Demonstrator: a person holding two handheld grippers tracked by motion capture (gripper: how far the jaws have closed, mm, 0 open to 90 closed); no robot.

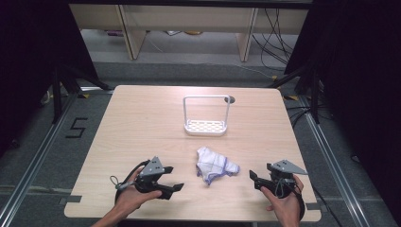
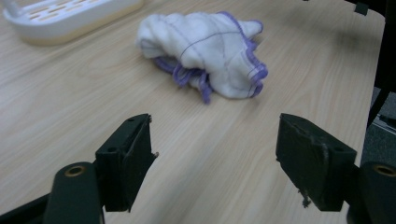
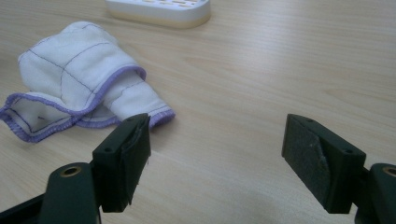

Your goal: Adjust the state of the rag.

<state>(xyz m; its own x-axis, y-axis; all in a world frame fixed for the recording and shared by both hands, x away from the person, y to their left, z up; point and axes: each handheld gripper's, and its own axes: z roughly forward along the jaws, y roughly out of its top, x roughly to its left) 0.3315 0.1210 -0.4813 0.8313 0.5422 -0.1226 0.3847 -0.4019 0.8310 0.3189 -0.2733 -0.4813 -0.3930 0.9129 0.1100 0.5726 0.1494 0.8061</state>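
A crumpled white cloth with purple edging (image 1: 213, 164) lies on the wooden table (image 1: 142, 123), between the two grippers. My left gripper (image 1: 174, 178) is held low at the cloth's left, its jaws open and pointing at the cloth (image 2: 205, 51), nothing between them. My right gripper (image 1: 253, 179) sits at the cloth's right, open and empty, with the cloth (image 3: 79, 79) just beyond its left jaw. A white rack with a wire handle (image 1: 206, 124) stands behind the cloth.
The rack's base (image 2: 60, 18) lies beyond the cloth to the left in the left gripper view, and at the top as the same base (image 3: 159, 10) in the right gripper view. Dark frame legs and cables surround the table on the floor.
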